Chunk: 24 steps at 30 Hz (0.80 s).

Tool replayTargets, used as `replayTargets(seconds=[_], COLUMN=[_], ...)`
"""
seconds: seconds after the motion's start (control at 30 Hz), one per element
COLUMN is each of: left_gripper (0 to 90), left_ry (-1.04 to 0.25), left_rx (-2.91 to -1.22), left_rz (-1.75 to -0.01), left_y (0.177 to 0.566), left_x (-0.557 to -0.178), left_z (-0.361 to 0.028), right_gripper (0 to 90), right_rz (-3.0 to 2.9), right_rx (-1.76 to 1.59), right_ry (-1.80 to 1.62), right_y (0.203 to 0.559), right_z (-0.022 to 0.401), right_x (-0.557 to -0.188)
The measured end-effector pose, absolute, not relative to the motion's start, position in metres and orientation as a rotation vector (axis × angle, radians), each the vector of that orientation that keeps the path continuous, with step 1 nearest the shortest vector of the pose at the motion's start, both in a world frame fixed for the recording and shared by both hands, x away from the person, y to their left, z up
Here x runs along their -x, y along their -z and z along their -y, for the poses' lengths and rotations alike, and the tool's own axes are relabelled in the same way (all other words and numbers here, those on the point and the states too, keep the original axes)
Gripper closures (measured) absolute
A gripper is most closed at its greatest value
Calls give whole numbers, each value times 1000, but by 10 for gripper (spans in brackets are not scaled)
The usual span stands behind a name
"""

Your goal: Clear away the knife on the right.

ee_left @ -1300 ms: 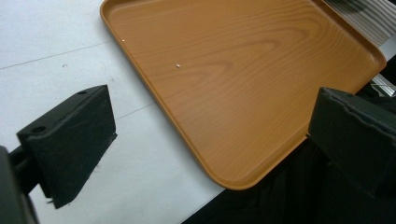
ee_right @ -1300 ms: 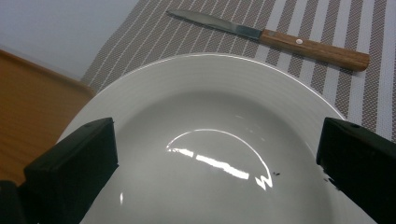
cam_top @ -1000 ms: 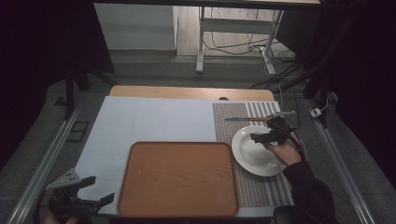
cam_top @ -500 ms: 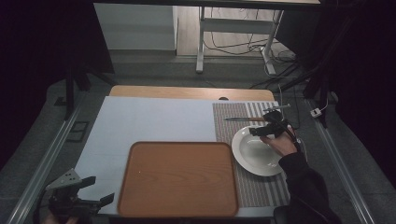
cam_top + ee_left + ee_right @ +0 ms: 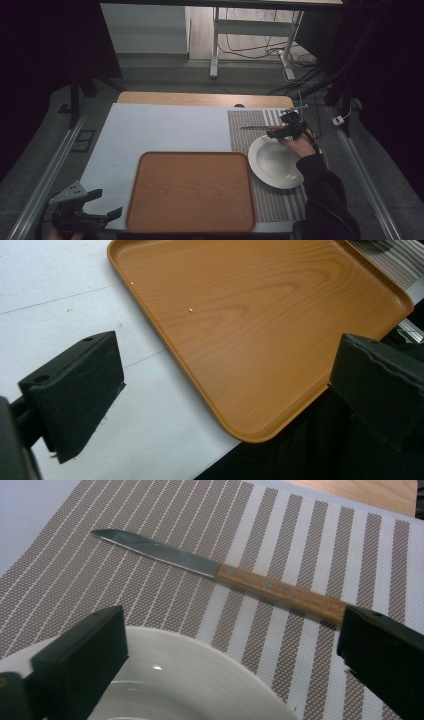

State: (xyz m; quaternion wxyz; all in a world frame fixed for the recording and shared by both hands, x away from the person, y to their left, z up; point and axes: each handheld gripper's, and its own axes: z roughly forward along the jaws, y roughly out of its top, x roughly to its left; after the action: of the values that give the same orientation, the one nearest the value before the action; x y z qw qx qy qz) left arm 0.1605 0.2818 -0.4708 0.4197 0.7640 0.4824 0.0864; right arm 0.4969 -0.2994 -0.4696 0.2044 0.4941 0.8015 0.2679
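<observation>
knife [image 5: 220, 575] | ahead of right gripper [image 5: 232, 645] | spread jaws | untouched

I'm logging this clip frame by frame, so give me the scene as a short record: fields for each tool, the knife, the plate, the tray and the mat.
right tool: open, hovering above the far rim of the plate, near the knife
left tool: open, holding nothing, by the tray's near left corner
knife: wooden handle, lying flat on the mat just beyond the plate
plate: white, empty, on the mat
tray: wooden, empty, left of the plate
mat: striped, woven, right side of the table
</observation>
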Motion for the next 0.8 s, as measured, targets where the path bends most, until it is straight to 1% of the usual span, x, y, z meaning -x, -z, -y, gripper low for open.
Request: replayTargets(seconds=[0.1, 0.13, 0.17, 0.2, 0.3, 0.37, 0.47, 0.5, 0.53, 0.67, 0.8], left_gripper=[8, 9, 9, 9, 9, 9, 9, 9, 9, 9, 9], left_ry=[-216, -217, -217, -217, -218, -218, -218, -218, -218, -220, -220], left_rx=[-1915, -1915, -1915, -1916, -1917, -1917, -1916, -1916, -1916, -1916, -1916], left_rz=[-1209, -1209, -1209, -1209, -1209, -1210, -1211, -1212, -1212, -1213, -1216], left_y=[471, 471, 471, 471, 471, 471, 471, 471, 471, 471, 471], left_x=[-161, -160, -160, -160, -160, -160, -160, -160, -160, -160, -159], left_z=[-282, -282, -282, -282, -282, -282, -282, -282, -282, -282, -282], right_gripper=[89, 163, 163, 208, 362, 495, 633, 721, 721, 895, 899], right_rz=[-2239, -2240, -2240, -2238, -2250, -2264, -2281, -2296, -2296, -2314, -2308], right_rx=[-1377, -1378, -1378, -1372, -1370, -1369, -1384, -1388, -1388, -1396, -1428], right_ry=[-730, -724, -724, -728, -719, -704, -702, -708, -708, -686, -663], right_y=[470, 470, 470, 470, 470, 470, 471, 473, 473, 475, 476], right_z=[301, 303, 303, 303, 307, 309, 313, 314, 314, 317, 320], right_x=[-503, -507, -507, -509, -515, -520, -526, -531, -531, -540, -549])
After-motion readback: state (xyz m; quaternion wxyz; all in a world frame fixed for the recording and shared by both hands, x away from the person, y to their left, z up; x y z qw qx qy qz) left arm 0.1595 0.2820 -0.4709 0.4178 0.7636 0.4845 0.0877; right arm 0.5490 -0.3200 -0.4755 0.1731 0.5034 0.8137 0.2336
